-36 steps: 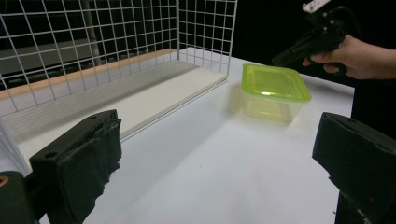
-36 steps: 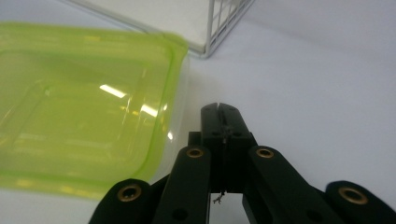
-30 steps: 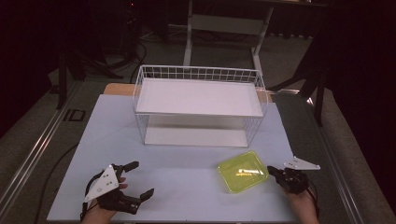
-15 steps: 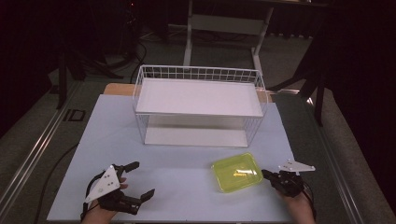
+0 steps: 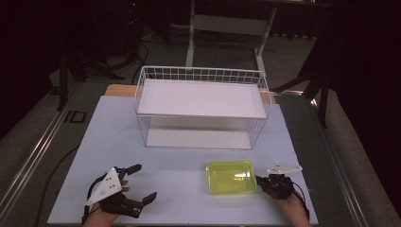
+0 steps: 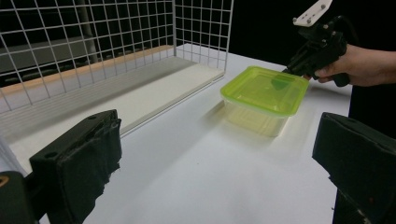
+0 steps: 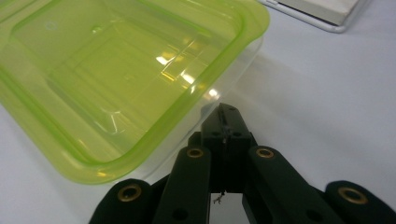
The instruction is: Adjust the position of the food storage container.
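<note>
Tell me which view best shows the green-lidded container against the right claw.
Right gripper view: green-lidded container is close up, the shut right claw at its wall. Left gripper view gives its side profile; high view gives its table position, small.

White table top (image 5: 189,165) seen from above, pale and matte, set on darker base. White wire rack (image 5: 201,106) stood at far middle, its solid upper shelf bare, lower board resting flat on table. Yellow-green lidded container (image 5: 231,177) sat near front right edge, well apart from rack, lid on, box translucent beneath. Faint shadow cast beside container. Wooden strip glimpsed behind rack at table's far edge.
</note>
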Demonstrator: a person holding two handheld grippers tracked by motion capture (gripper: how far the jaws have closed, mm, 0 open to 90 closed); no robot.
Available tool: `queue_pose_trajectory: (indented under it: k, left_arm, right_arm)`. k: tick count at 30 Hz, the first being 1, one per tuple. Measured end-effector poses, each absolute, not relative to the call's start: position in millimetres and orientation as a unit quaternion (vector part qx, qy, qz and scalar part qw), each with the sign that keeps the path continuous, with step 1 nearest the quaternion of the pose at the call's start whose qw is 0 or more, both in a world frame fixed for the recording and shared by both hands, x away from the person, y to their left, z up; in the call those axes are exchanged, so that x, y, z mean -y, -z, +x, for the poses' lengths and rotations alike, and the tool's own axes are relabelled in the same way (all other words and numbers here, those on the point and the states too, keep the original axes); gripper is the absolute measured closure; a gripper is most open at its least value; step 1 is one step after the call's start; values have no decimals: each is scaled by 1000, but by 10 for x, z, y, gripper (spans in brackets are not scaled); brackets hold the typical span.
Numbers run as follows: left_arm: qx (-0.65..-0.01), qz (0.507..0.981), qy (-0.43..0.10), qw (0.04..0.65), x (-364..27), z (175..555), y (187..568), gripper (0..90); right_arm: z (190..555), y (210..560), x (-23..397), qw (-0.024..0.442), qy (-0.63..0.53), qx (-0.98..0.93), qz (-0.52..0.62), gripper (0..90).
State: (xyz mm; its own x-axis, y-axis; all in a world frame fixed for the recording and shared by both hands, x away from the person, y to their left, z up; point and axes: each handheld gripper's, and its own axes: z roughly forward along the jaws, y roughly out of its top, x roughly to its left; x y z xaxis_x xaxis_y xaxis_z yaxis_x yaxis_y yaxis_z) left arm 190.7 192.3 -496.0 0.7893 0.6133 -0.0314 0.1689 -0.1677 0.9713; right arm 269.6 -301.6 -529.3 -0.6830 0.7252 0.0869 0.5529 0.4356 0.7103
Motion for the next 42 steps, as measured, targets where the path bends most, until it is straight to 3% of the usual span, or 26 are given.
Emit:
queue_pose_trajectory:
  k: [18, 42]
  left_arm:
    - [-264, 741, -187, 588, -1918, 1908, 4965, 22]
    - [-264, 743, -182, 587, -1920, 1905, 4974, 21]
  right_arm:
    - [2739, 5312, 2785, 97, -347, -862, 356, 900]
    - [2901, 5326, 1935, 57, -348, -892, 282, 900]
